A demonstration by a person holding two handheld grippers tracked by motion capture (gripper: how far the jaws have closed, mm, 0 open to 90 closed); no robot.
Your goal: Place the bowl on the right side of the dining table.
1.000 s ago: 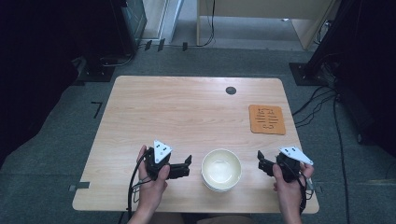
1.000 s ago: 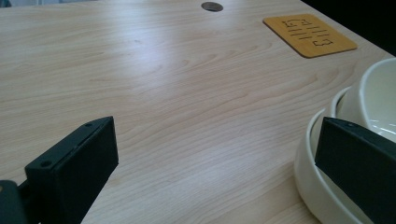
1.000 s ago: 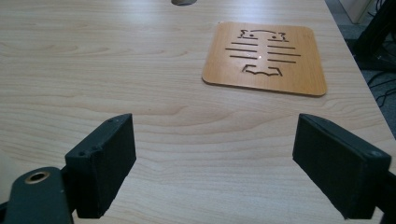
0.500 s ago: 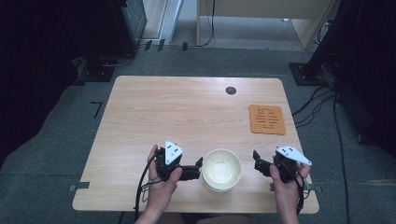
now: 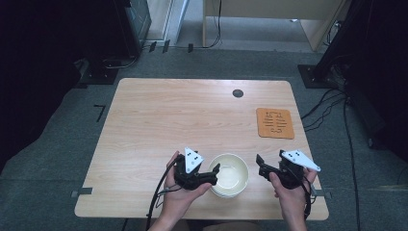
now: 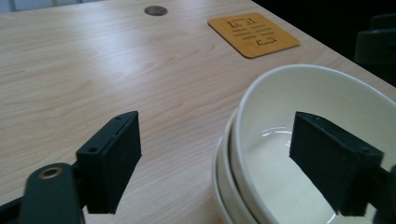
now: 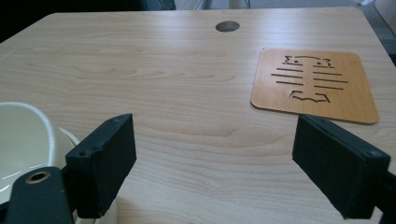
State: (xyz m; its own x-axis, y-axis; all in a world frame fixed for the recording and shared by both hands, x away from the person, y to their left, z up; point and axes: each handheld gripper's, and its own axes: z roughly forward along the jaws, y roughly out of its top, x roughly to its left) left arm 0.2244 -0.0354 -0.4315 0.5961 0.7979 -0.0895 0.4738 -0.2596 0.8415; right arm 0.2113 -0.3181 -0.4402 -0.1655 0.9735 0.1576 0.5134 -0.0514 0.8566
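The wooden bench (image 5: 192, 120) lies mostly bare toward its far edge. An orange coaster (image 5: 274, 123) sits near its right edge. Stacked cream bowls (image 5: 231, 175) stand close to the near edge. The left tool (image 5: 214, 173), jaws just closing, straddles their rim without pressing; the right tool (image 5: 261, 166) hangs released beside them.

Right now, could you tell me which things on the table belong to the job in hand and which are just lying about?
In the job:
- stacked white bowls, at the near edge
- left hand-held gripper, jaws just closing, one inside the top bowl's rim, one outside, not yet pressing
- right hand-held gripper, open beside the bowls

Lying about:
- orange coaster, far right
- cable hole in the table
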